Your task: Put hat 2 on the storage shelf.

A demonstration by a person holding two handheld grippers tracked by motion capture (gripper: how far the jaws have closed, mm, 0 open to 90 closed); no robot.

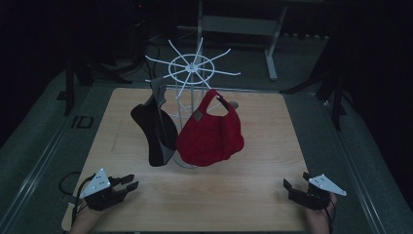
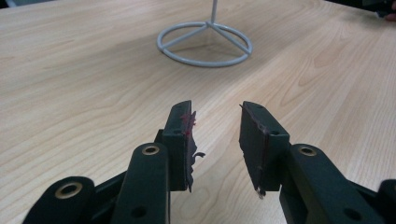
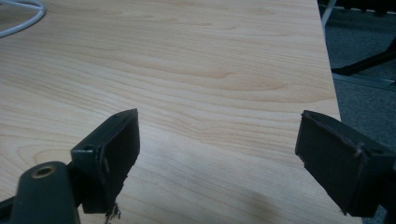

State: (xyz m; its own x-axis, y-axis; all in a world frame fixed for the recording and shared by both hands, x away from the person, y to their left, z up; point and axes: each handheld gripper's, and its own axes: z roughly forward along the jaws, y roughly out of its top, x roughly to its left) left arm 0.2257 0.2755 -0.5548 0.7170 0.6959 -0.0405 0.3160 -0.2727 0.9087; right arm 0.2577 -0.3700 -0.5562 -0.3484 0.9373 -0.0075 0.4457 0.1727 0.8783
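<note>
Both hands rest low at the near edge of the tabletop (image 1: 253, 190), and neither holds anything. The left hand-held gripper (image 1: 130, 182) has its jaws parted a modest way with bare wood between them; red fuzz clings to one pad (image 2: 187, 122). The right hand-held gripper (image 1: 297, 185) stands much wider open, likewise empty.

The things they would go for hang ahead of them, toward the middle of the tabletop, on a white wire rack (image 1: 192, 68). A red cap (image 1: 212, 134) hangs well ahead of the left hand-held gripper and off to its right, about midway between the two tools. A black cap (image 1: 156, 131) hangs just beside it, more squarely ahead of the left hand-held gripper. From the left gripper view the rack's ring base (image 2: 204, 43) lies straight ahead, well apart from the jaws.

I'd judge the red cap light and soft: the crown sags and bulges like slack cloth, so it will crumple under a pinch rather than resist. It should not slip, since the fabric evidently sheds lint on the pads. The brim is probably the stiffer part, though I cannot make it out clearly here. A good hold would be on the lower rim of the crown, with the strap loop at the top lifted up off its prong. The rack looks light and spindly, so tugging sideways could tip it; the other hand-held gripper might steady the pole.
</note>
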